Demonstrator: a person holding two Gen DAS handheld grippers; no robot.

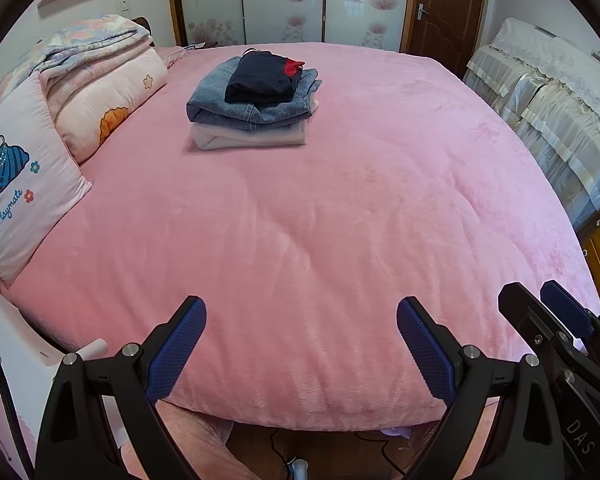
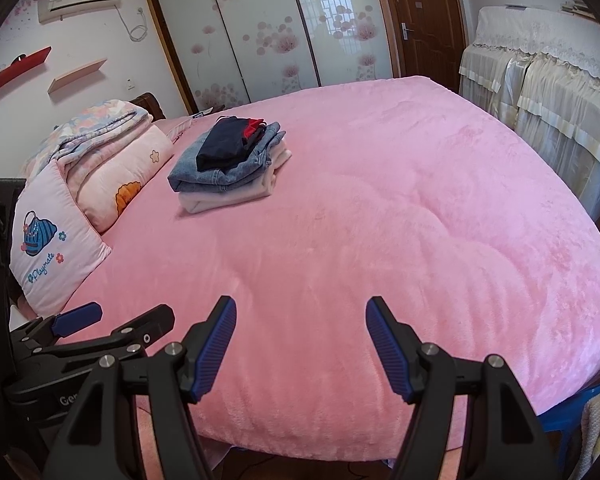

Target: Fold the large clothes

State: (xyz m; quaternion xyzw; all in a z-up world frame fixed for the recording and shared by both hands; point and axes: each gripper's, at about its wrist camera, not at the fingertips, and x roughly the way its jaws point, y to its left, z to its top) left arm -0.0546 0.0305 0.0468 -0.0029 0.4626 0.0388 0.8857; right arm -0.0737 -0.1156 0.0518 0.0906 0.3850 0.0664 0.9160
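A stack of folded clothes (image 1: 256, 100) lies on the far middle of the pink bed (image 1: 320, 240): a dark navy garment with a red bit on top, folded jeans under it, a pale garment at the bottom. The stack also shows in the right wrist view (image 2: 230, 164). My left gripper (image 1: 302, 320) is open and empty above the bed's near edge. My right gripper (image 2: 300, 320) is open and empty, also at the near edge. The right gripper shows at the left wrist view's right edge (image 1: 548, 312). Both are far from the stack.
A pink pillow (image 1: 20, 196) and folded quilts (image 1: 96, 80) lie at the bed's left. Covered furniture (image 1: 548, 92) stands to the right. A sliding wardrobe (image 2: 260, 32) and brown door (image 2: 424, 20) are behind. Cables (image 1: 292, 456) lie on the floor below the near edge.
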